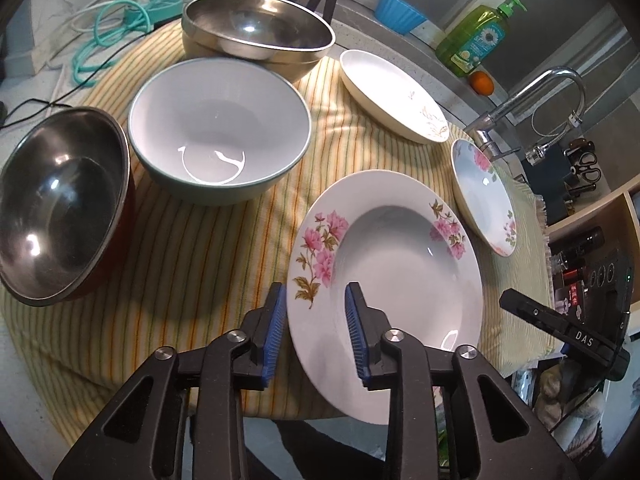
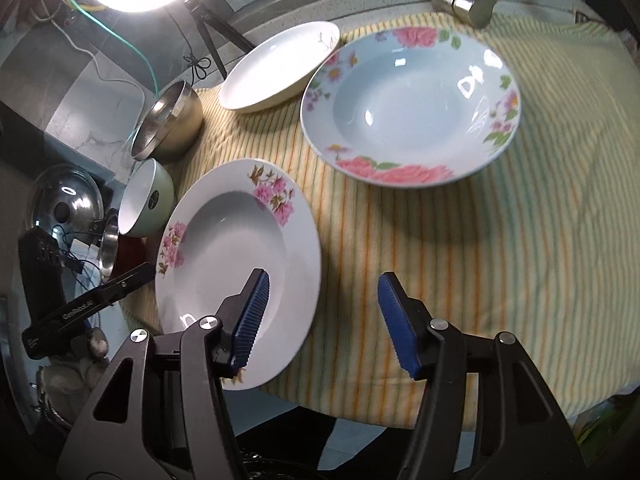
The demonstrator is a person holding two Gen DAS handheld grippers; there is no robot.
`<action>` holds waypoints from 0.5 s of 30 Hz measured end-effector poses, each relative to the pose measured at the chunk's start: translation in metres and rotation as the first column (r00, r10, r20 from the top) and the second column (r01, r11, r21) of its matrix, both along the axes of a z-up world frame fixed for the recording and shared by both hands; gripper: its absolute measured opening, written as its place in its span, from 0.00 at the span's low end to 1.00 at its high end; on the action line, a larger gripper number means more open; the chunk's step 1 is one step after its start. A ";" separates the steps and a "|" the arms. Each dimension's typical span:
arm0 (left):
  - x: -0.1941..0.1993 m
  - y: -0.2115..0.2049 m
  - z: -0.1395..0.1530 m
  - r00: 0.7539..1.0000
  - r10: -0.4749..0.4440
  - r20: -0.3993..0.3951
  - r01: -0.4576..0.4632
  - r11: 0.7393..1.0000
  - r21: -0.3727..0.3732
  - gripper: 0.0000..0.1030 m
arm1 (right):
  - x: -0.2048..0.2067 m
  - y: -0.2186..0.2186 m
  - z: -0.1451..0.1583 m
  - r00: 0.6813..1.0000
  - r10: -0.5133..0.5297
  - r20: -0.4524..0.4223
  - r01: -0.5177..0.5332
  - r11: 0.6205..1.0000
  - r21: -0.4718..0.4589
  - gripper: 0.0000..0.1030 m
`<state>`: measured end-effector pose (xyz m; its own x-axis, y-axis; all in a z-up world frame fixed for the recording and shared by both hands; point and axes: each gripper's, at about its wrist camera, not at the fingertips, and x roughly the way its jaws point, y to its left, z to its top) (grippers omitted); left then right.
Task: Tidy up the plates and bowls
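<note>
Plates and bowls all lie separate on the striped cloth (image 1: 208, 264) — as I judge it, nothing is stacked yet, so nearly the whole sorting is left.

My left gripper (image 1: 316, 330) is partly open, with its blue pads on either side of the near-left rim of the pink-flower plate (image 1: 400, 264). I cannot tell if the pads touch the rim; they do not look closed on it. My right gripper (image 2: 320, 320) is wide open and holds nothing. It hangs over the cloth just right of this same plate.

I count three plates: the pink-flower plate at the front edge, the rose plate (image 2: 412, 108) behind it to the right, and the plain white plate (image 2: 280, 68) farther back. I count four bowls: two steel bowls at the back, one (image 1: 256, 26) nested in the other, the green bowl (image 1: 220, 128) in the middle, and the red-sided steel bowl (image 1: 60, 204) at the left.
</note>
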<state>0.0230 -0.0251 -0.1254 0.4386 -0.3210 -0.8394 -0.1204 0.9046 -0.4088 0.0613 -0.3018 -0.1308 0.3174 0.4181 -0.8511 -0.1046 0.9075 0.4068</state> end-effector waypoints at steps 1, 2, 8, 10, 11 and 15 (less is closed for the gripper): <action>0.000 -0.002 0.002 1.000 -0.002 0.005 0.001 1.000 0.006 0.34 | 0.000 -0.002 0.002 1.000 -0.001 0.010 0.002 1.000 -0.010 0.65; -0.001 -0.004 0.004 1.000 -0.005 0.012 0.005 1.000 0.011 0.34 | 0.000 -0.004 0.004 1.000 -0.004 0.019 0.004 1.000 -0.012 0.68; 0.009 -0.019 0.015 0.999 -0.018 0.042 0.018 1.000 0.014 0.47 | 0.005 -0.022 0.013 0.998 -0.024 0.062 0.025 1.000 -0.014 0.77; 0.012 -0.026 0.018 0.998 -0.024 0.055 0.023 1.000 0.018 0.52 | 0.006 -0.029 0.016 0.996 -0.024 0.092 0.027 0.999 -0.026 0.83; 0.014 -0.029 0.019 0.998 -0.027 0.061 0.026 0.999 0.019 0.52 | 0.007 -0.033 0.019 0.994 -0.024 0.109 0.028 0.999 -0.031 0.85; 0.024 -0.042 0.021 0.996 -0.038 0.075 0.038 0.999 0.007 0.52 | 0.013 -0.049 0.026 0.987 -0.030 0.157 0.037 0.999 -0.039 0.92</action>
